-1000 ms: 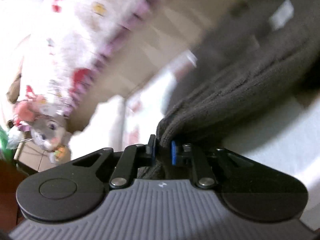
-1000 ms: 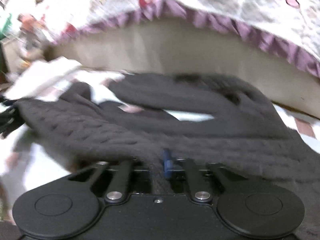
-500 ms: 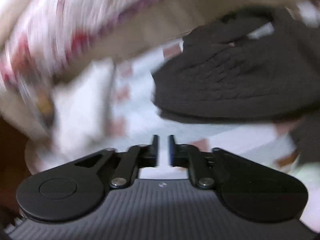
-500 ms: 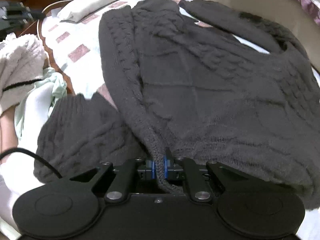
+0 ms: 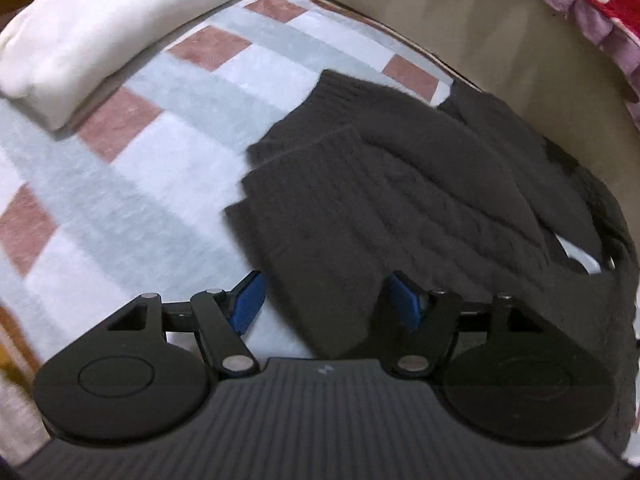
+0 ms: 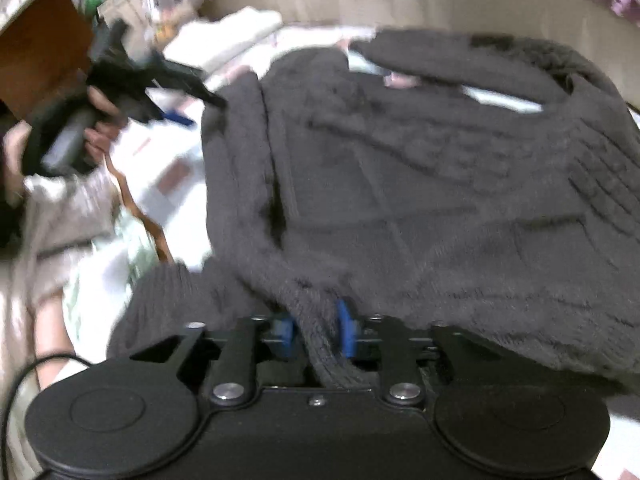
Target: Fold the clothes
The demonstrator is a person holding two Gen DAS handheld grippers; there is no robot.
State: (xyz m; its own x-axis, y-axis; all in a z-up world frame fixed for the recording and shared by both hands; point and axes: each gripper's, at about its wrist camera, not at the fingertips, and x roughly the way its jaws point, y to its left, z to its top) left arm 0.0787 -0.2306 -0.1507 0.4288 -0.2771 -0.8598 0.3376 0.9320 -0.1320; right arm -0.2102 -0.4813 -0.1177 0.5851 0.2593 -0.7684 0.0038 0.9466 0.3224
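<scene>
A dark grey cable-knit sweater [image 5: 400, 184] lies spread on a checked bed sheet [image 5: 132, 184]; it also fills the right wrist view [image 6: 420, 184]. My left gripper [image 5: 326, 304] is open, its blue pads on either side of the sweater's near edge. My right gripper [image 6: 314, 330] has its jaws partly apart, with a ribbed edge of the sweater lying between the blue pads. The left gripper also shows at the left of the right wrist view [image 6: 120, 84], held in a hand.
A white pillow [image 5: 100, 28] lies at the far left of the bed. A beige wall [image 5: 460, 20] and a patterned quilt with a purple frill [image 5: 580, 8] run along the far side. Pale clothes [image 6: 60, 216] lie at the left.
My left gripper let go of the sweater, swung round and opened wide over its edge. My right gripper loosened from a tight pinch on the sweater edge.
</scene>
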